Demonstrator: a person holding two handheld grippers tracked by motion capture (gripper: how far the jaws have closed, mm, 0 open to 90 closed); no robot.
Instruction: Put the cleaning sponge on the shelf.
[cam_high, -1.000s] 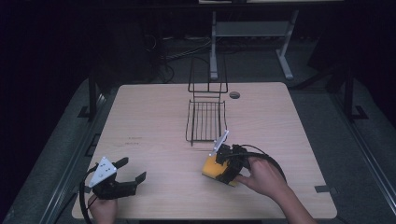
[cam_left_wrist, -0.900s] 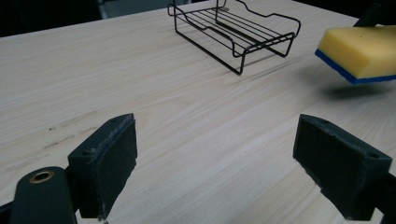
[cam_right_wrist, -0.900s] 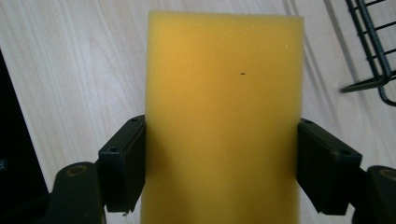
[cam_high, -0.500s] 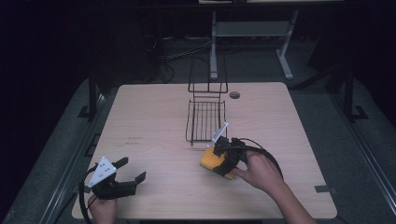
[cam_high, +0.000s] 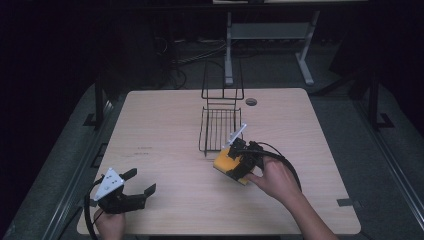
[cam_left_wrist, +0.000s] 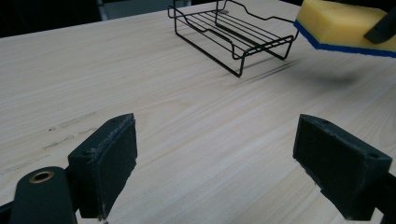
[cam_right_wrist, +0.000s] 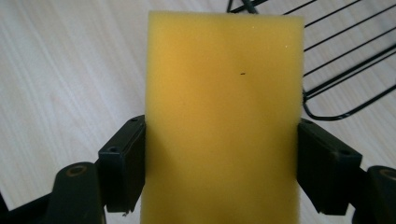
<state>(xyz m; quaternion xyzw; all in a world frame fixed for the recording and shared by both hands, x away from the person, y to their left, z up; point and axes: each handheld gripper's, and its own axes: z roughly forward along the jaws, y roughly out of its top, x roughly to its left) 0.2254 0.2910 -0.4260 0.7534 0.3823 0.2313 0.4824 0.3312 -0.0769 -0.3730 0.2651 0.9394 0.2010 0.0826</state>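
Since a second ago, the right gripper (cam_high: 235, 161) has carried the yellow sponge (cam_high: 226, 161) up off the wood and a little closer to the rack's near end; the left gripper (cam_high: 134, 187) has stayed where it was.

The wooden table (cam_high: 165, 125) fills the middle of the high view. On it, toward the far side, stands the black wire rack (cam_high: 219, 127), with a tall wire loop rising at its back end. The right hand (cam_high: 275, 180) comes in from the lower right and clamps its jaws on the sponge's two long sides, as the right gripper view shows (cam_right_wrist: 223, 116). The sponge hangs tilted, just beside the rack's near right corner; from the left gripper view its blue underside (cam_left_wrist: 343, 46) is clear of the wood with a shadow beneath, though how near it is to the wires is hard to judge. Near the table's front left corner, the left gripper rests low, its jaws spread wide with nothing between them (cam_left_wrist: 215, 163).
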